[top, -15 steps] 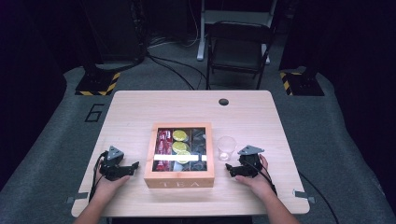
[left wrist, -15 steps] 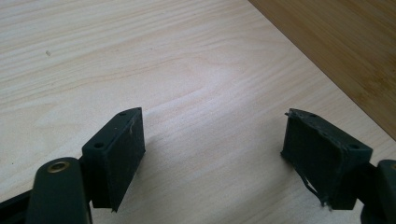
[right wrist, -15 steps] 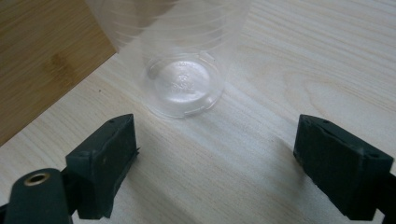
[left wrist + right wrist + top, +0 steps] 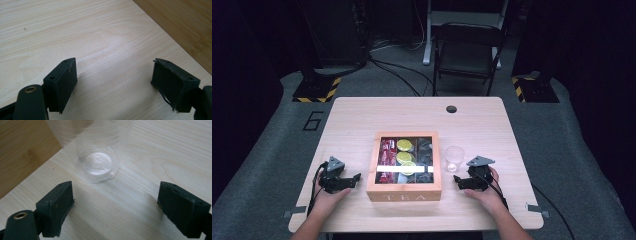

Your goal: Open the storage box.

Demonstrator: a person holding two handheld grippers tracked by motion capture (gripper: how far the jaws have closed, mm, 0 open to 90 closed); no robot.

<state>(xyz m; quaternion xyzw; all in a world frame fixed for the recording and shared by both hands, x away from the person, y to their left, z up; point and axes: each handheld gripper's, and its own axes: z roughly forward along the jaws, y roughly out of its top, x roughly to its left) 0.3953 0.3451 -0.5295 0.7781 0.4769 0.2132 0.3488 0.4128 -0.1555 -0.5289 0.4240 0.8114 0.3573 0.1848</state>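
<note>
Nothing grasped yet: left gripper and right gripper both wide and empty; tea box closed, plastic cup untouched.

cup stands on table, right of tea box.

A clear plastic cup was stood upright and empty on the light wood table, just beside the right wall of a glass-lidded wooden tea box packed with tea packets.
</note>
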